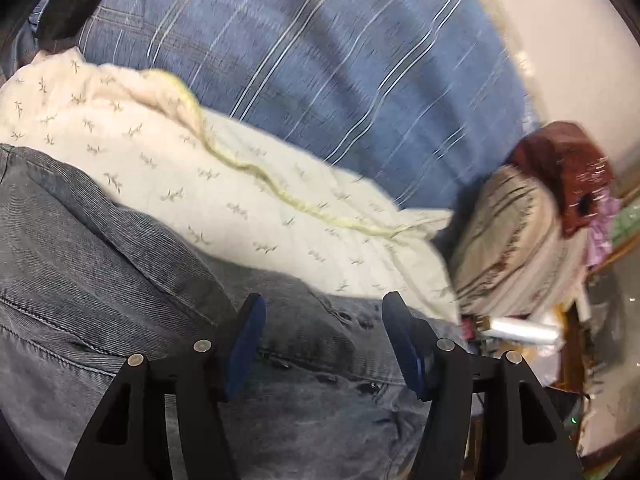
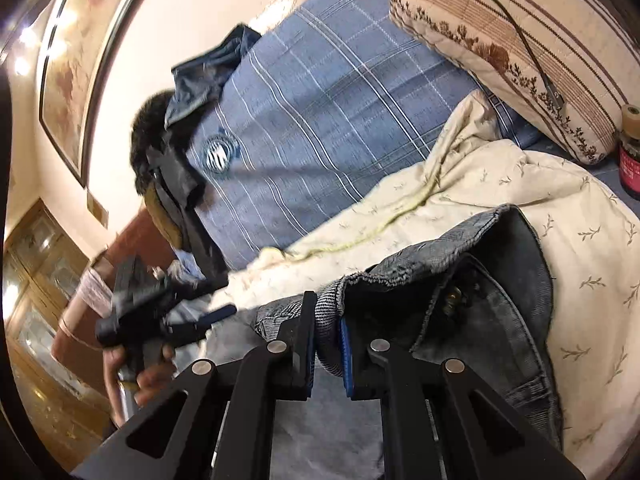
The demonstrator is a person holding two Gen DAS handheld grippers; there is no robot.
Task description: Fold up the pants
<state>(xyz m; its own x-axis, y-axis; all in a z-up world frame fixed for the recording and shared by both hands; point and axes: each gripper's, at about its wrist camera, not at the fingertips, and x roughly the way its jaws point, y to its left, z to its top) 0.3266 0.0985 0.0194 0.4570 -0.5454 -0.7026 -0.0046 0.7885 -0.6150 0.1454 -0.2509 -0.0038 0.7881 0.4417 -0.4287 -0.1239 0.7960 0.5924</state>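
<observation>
Two handheld grippers, one spread, one clamped

The left gripper (image 1: 324, 316) sits at the bottom centre of its own view, blue pads apart with nothing pinched; in the right wrist view a hand (image 2: 138, 376) grips it at lower left. The right gripper (image 2: 326, 336) has its jaws drawn close (only a narrow gap), clamped on a jeans hem (image 2: 328, 320).

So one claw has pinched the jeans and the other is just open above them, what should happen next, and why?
Probably the left gripper should close on the denim beneath it. The right gripper is already shut on a hem of the jeans, while the left's jaws stand apart over the cloth, holding nothing. A fold over the cream quilt likely needs both ends held.
</observation>
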